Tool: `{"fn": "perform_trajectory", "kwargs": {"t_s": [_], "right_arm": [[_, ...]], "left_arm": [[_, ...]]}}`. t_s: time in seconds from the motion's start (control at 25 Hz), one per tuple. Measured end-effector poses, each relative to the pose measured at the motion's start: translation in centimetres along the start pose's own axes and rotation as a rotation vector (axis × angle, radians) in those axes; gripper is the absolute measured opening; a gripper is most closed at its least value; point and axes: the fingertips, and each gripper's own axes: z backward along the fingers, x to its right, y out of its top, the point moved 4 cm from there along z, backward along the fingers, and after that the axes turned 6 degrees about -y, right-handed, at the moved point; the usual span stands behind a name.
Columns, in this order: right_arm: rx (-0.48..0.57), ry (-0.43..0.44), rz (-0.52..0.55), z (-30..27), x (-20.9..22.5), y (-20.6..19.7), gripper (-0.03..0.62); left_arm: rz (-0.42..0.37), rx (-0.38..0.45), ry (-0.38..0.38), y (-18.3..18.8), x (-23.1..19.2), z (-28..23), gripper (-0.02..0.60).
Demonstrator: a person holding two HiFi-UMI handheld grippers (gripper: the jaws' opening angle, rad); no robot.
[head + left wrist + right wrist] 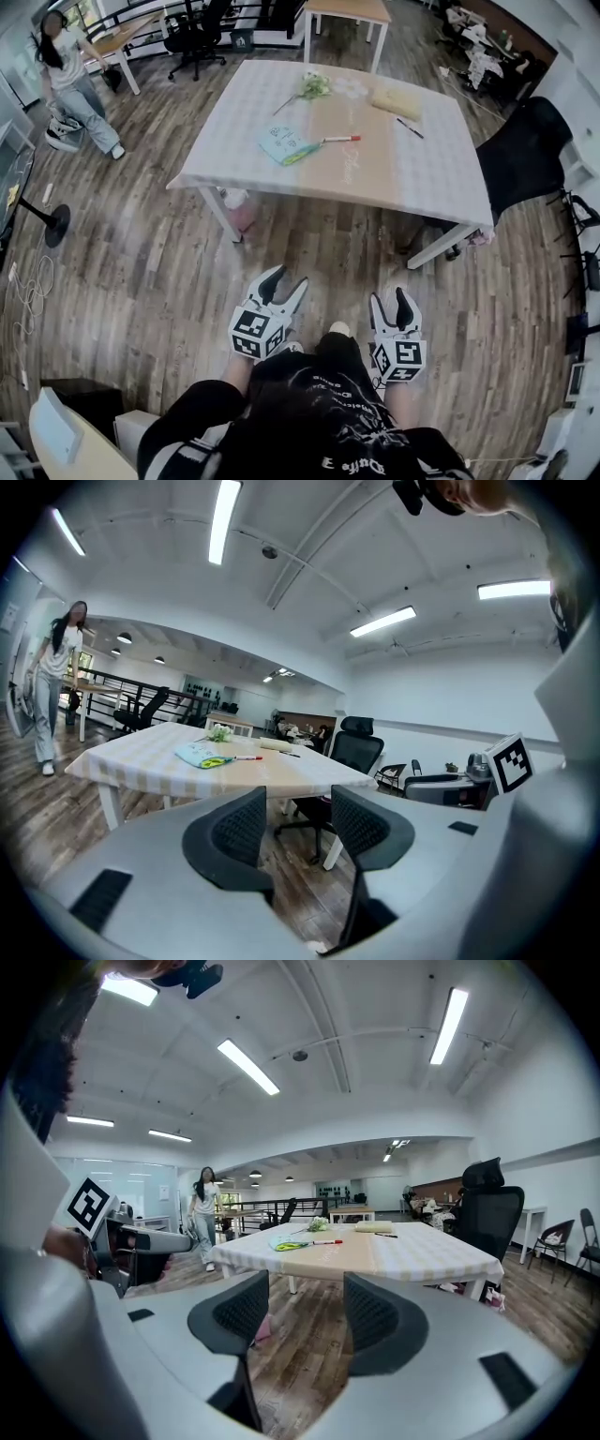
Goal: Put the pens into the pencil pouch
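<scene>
"Is either gripper holding anything?"

"No. The left gripper [289, 278] and the right gripper [391, 298] both have their jaws wide apart with nothing between them. They are low over the wooden floor [141, 272]."

"And the pens?"

"On the table [422, 178] at twelve o'clock, well apart from both grippers. The red pen [340, 140] lies at three o'clock of the pale blue pouch [284, 145], its end at the pouch's edge. The black pen [409, 127] is toward two o'clock of it, near a beige flat thing [396, 101]."

"Anyone else?"

"A person [70, 80] at ten o'clock, beyond the table."
</scene>
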Motion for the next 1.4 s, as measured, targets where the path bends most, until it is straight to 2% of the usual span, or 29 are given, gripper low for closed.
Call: {"fn": "perform_trajectory", "kwargs": {"t_s": [0.16, 0.36, 0.8, 1.16, 1.4], "right_arm": [[-0.002, 0.027, -0.01, -3.1, 0.1, 0.1, 0.245], [-0.011, 0.099, 0.0, -9.1, 1.4, 0.8, 0.245], [-0.014, 0.204, 0.057, -25.7, 8.7, 6.3, 0.232], [-0.02, 0.333, 0.11, -36.1, 15.3, 10.6, 0.216], [-0.037, 0.399, 0.125, -40.5, 17.7, 11.8, 0.204]], "left_arm": [[0.005, -0.005, 0.017, 0.3, -1.8, -1.5, 0.215], [0.004, -0.004, 0.076, 1.0, -5.0, -4.5, 0.216], [0.02, 0.005, 0.232, 6.4, -12.2, -16.7, 0.215], [0.025, 0.025, 0.291, 10.1, -14.2, -28.8, 0.216], [0.013, 0.001, 0.324, 10.9, -14.9, -33.0, 0.215]]}}
